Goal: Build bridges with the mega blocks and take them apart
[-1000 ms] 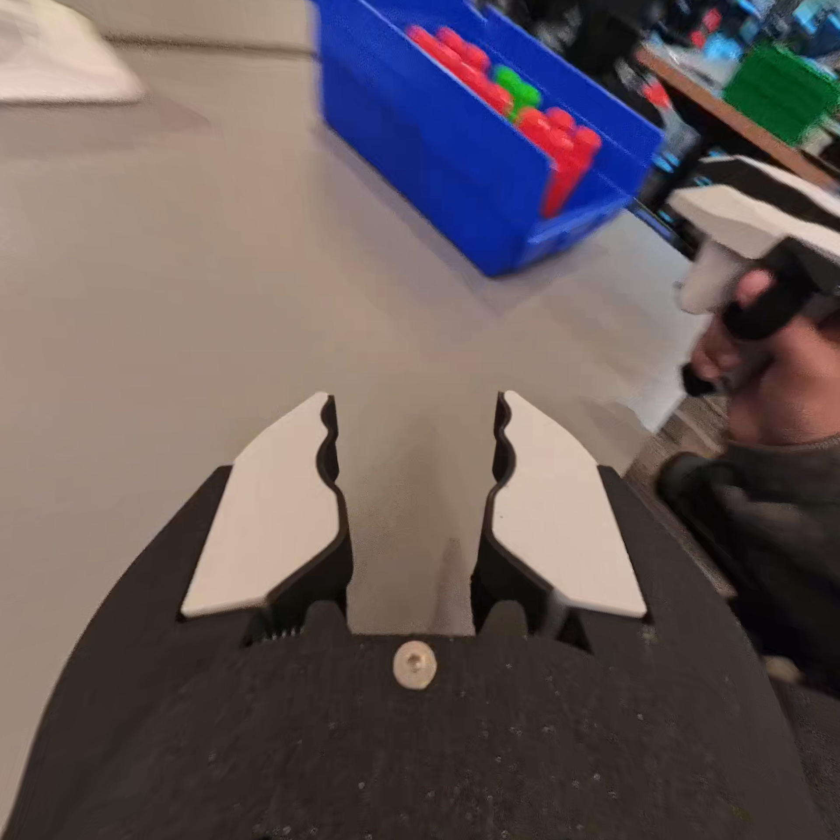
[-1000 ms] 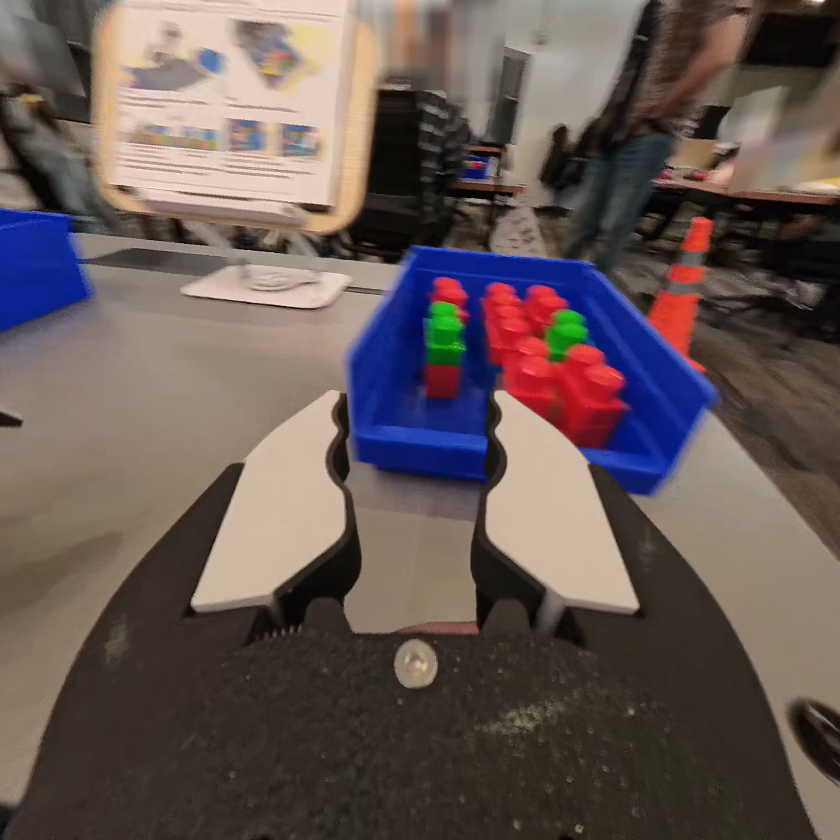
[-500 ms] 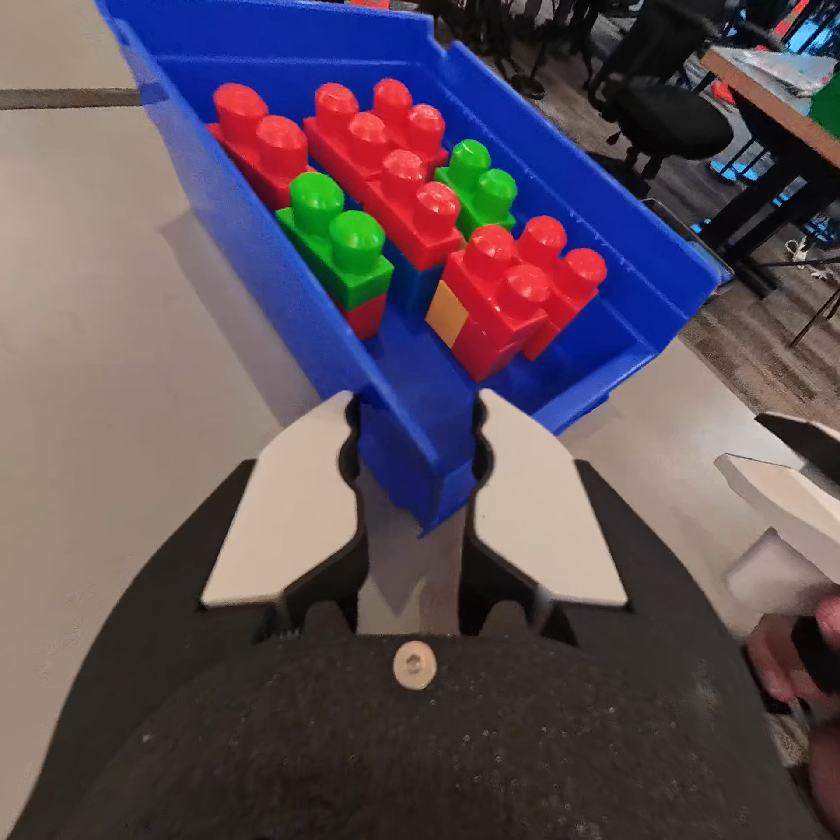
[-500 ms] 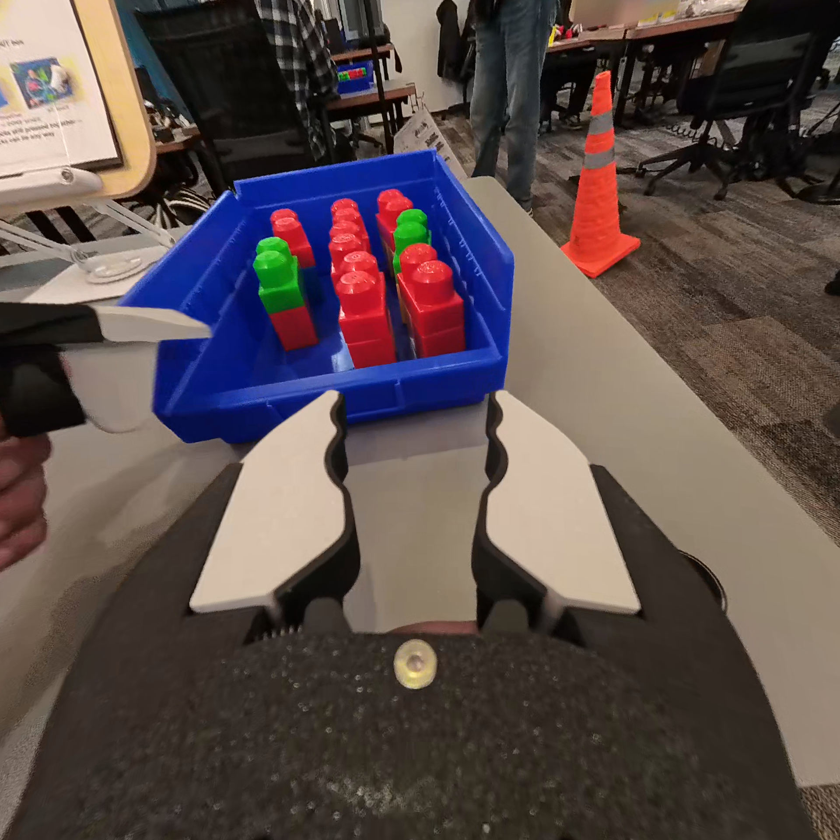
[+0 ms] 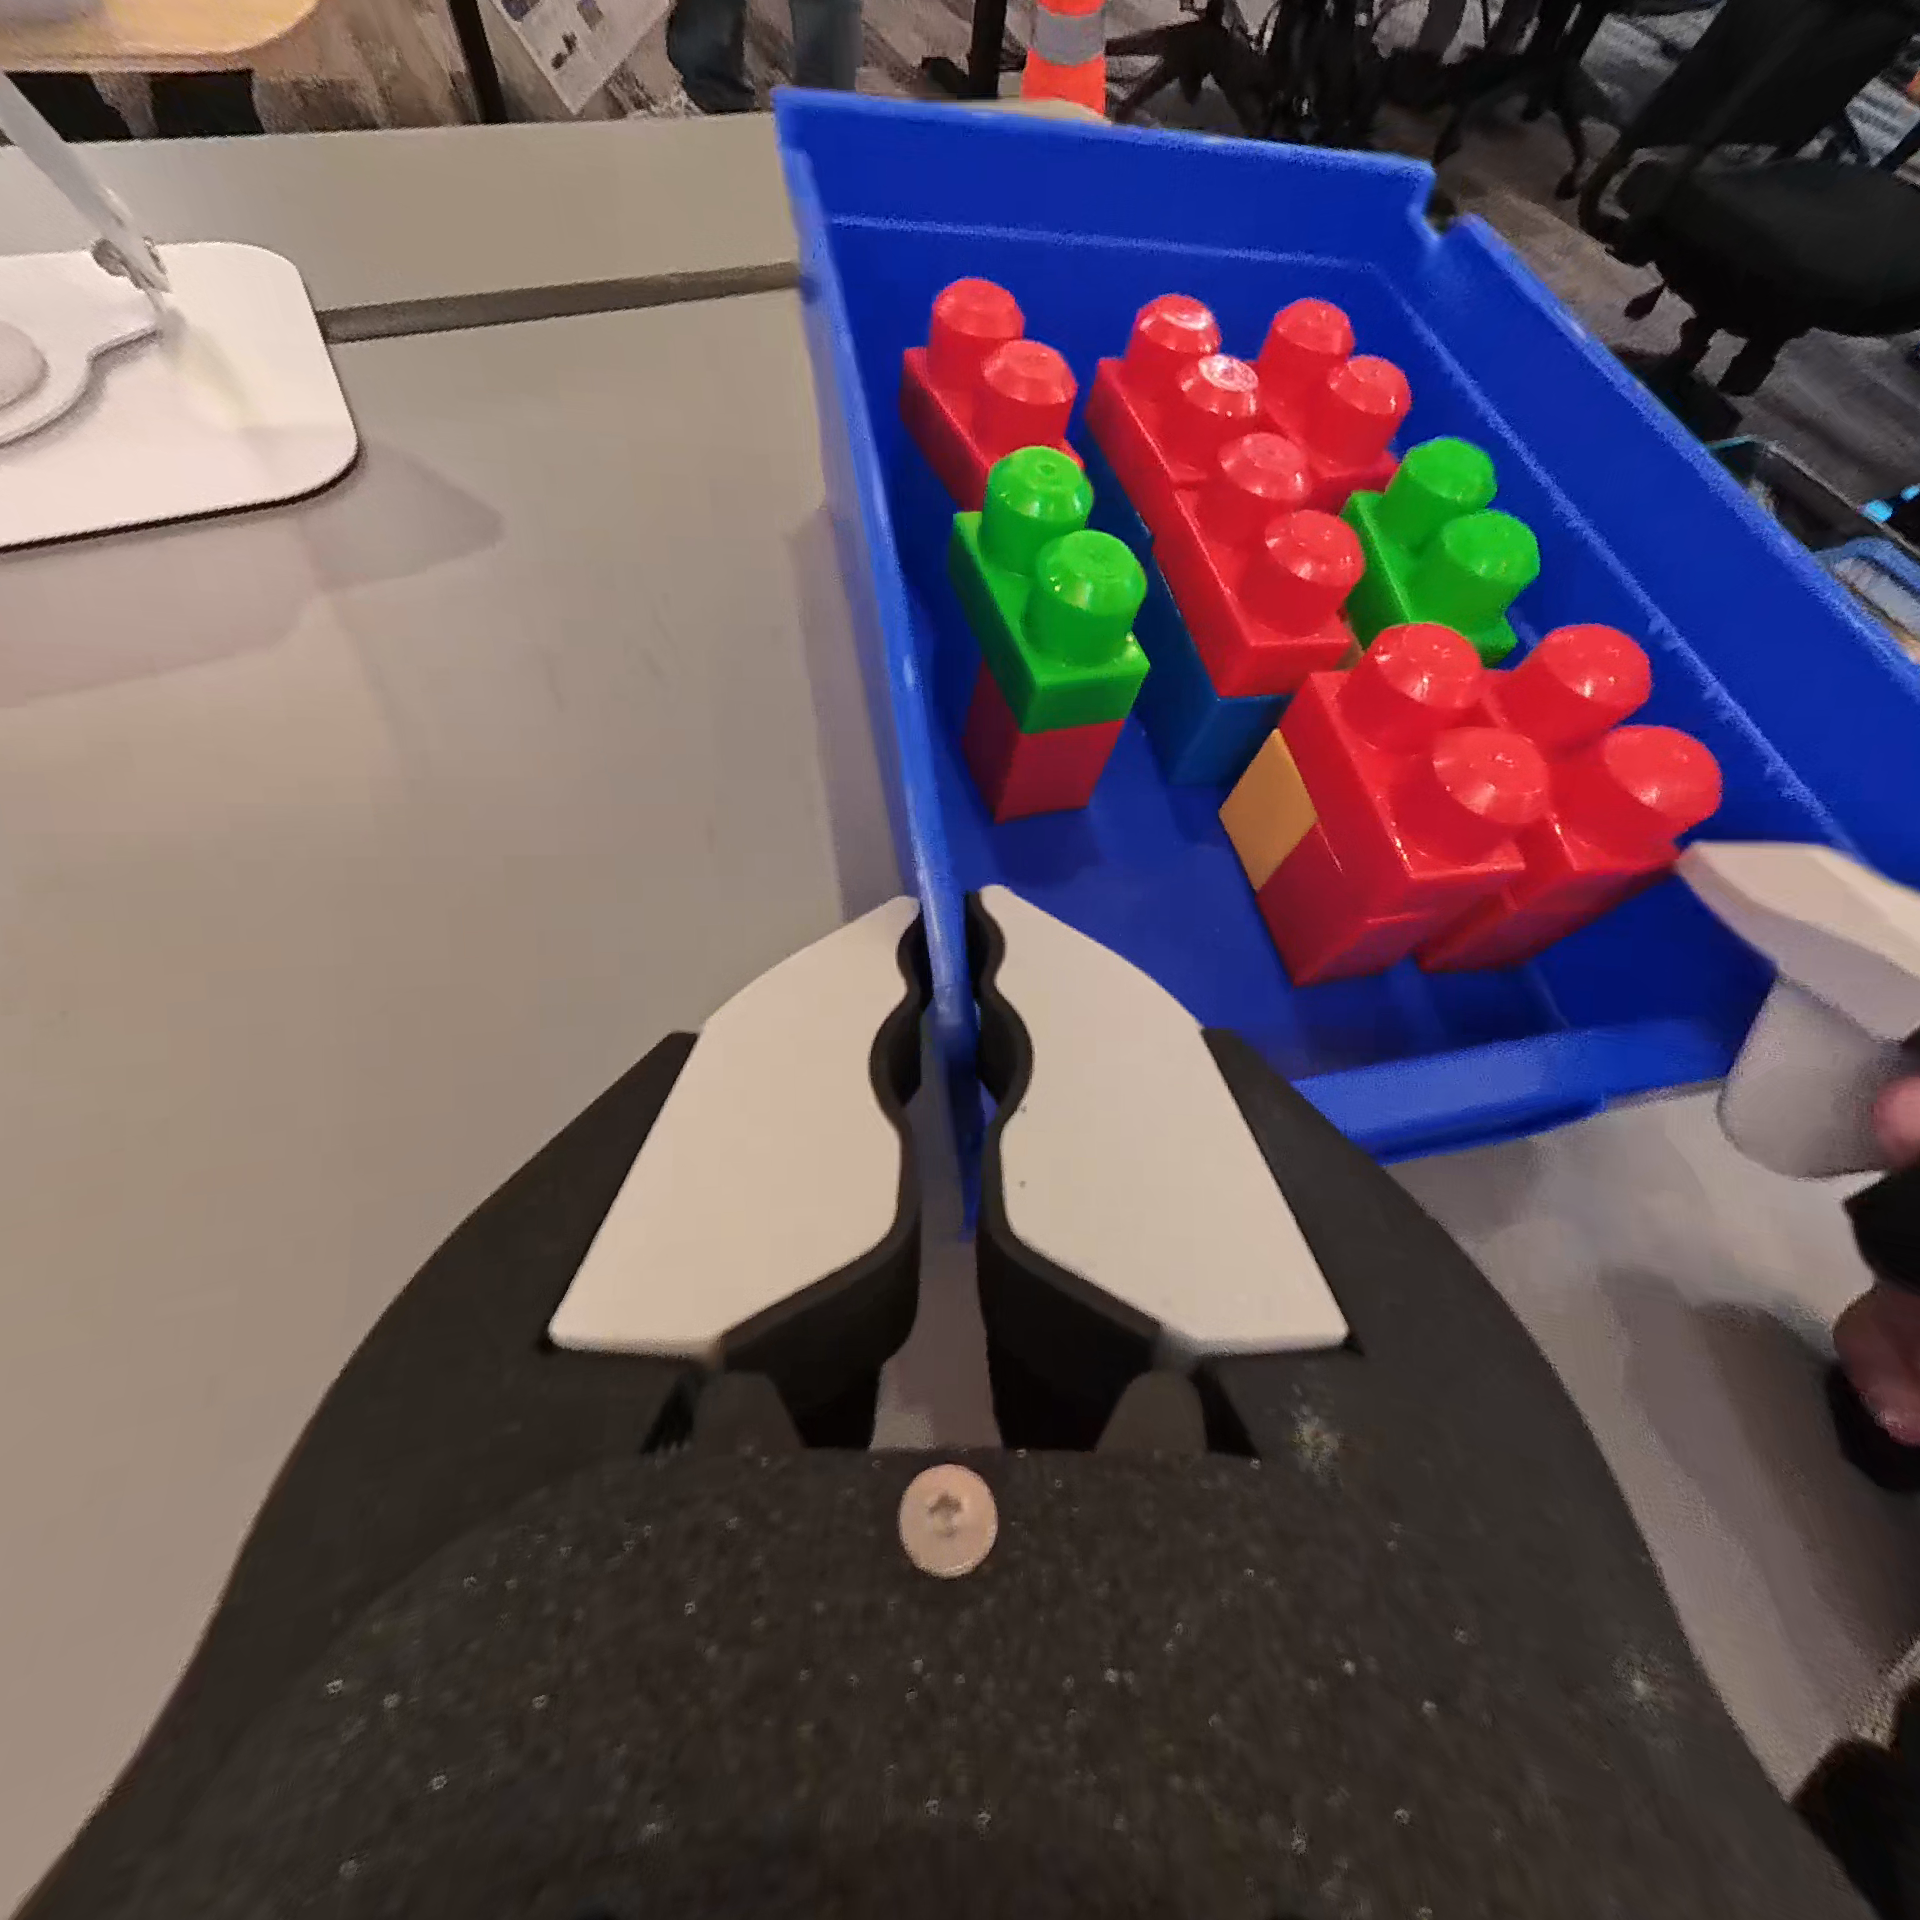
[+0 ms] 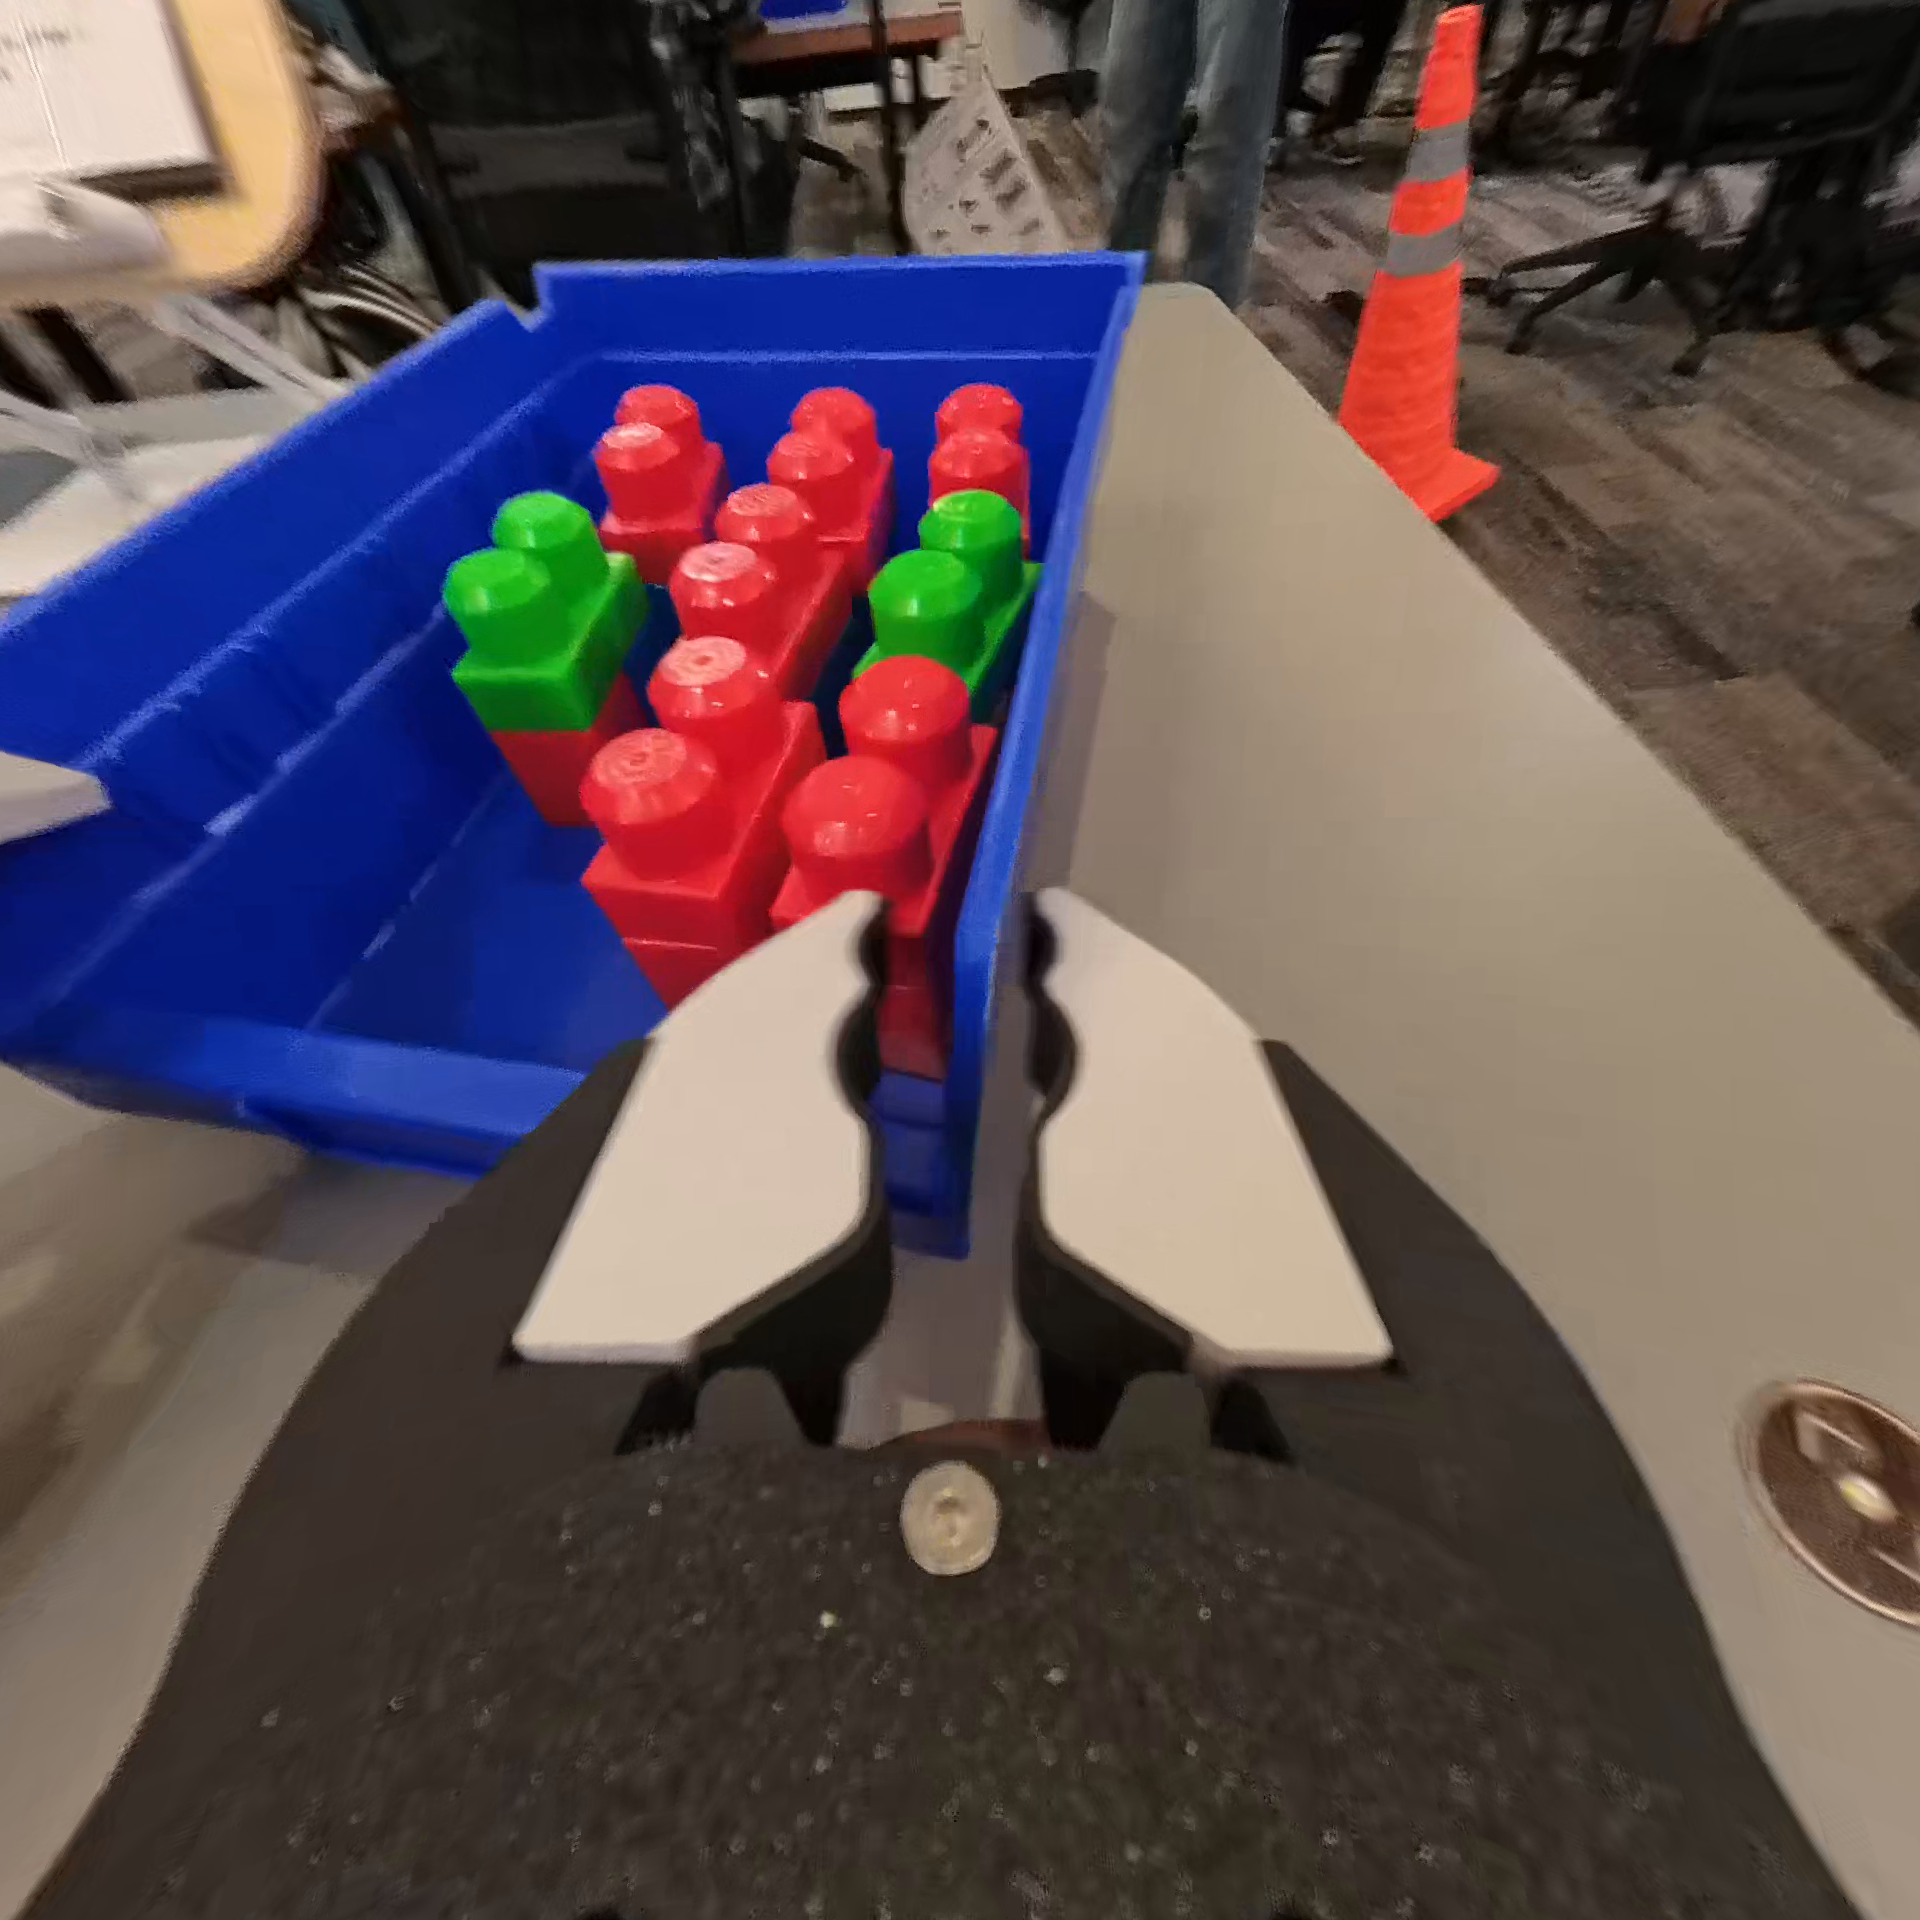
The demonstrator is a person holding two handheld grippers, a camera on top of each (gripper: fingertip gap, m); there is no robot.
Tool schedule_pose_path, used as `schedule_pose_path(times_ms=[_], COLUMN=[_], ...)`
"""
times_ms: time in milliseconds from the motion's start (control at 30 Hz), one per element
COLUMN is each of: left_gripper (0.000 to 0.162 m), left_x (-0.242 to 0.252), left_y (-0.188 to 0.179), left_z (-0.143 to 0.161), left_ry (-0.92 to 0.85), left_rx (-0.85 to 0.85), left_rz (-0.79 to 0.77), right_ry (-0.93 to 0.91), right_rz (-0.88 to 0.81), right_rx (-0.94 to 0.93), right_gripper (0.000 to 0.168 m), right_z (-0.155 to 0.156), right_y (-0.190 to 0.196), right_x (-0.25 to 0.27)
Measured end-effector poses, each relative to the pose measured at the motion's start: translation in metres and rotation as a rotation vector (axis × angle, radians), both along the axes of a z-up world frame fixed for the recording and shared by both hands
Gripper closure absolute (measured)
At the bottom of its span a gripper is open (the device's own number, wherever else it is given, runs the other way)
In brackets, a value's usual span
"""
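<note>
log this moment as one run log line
left gripper: shut on blue plastic bin left wall | right gripper: straddling right wall, closure unclear | red and green blocks: untouched in bin

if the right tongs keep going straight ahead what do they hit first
The right tongs already straddle the bin side wall; going on, they would likely slide along it, the inner finger meeting the nearest red block first.

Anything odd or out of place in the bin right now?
Nothing spilled or damaged. The mega blocks stand upright in rows inside the blue bin. Only oddity: both tools are at the bin walls, not the blocks; the left tool is shut on the left wall, the right tool straddles the right wall.
</note>
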State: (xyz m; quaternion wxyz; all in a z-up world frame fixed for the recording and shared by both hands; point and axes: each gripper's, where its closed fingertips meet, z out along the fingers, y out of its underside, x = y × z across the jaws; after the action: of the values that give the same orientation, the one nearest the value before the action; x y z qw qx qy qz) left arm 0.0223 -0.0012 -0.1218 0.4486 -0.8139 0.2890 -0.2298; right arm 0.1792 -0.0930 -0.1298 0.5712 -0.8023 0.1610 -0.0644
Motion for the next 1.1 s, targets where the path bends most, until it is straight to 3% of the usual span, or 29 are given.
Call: schedule_pose_path(times_ms=[67,267,500,733,1000,1033,1100], left_gripper=[0.157,0.160,0.160,0.159,0.150,0.144,0.098], left_x=[-0.007,-0.057,-0.181,-0.309,-0.331,-0.329,-0.330], left_y=[-0.003,-0.001,-0.009,-0.008,0.000,-0.004,-0.019], left_z=[0.003,0.026,0.025,0.014,0.001,0.000,0.002], left_ry=[0.029,0.083,0.080,0.107,0.013,-0.026,-0.137], left_rx=[0.024,0.137,0.152,0.142,0.108,0.079,-0.010], left_rz=[0.006,0.076,0.206,0.400,0.365,0.342,0.288], right_ry=[0.026,0.102,0.053,0.031,0.075,0.090,0.077], right_rz=[0.006,0.052,0.232,0.400,0.485,0.507,0.541], right_rx=[0.001,0.047,0.084,0.045,0.022,0.021,0.029], right_gripper=[0.163,0.163,0.163,0.164,0.162,0.154,0.122], right_z=[0.001,0.011,0.037,0.022,0.006,0.008,0.014], right_y=[-0.003,0.001,0.024,0.064,0.080,0.078,0.066], right_x=[-0.003,-0.055,-0.165,-0.283,-0.305,-0.305,-0.302])
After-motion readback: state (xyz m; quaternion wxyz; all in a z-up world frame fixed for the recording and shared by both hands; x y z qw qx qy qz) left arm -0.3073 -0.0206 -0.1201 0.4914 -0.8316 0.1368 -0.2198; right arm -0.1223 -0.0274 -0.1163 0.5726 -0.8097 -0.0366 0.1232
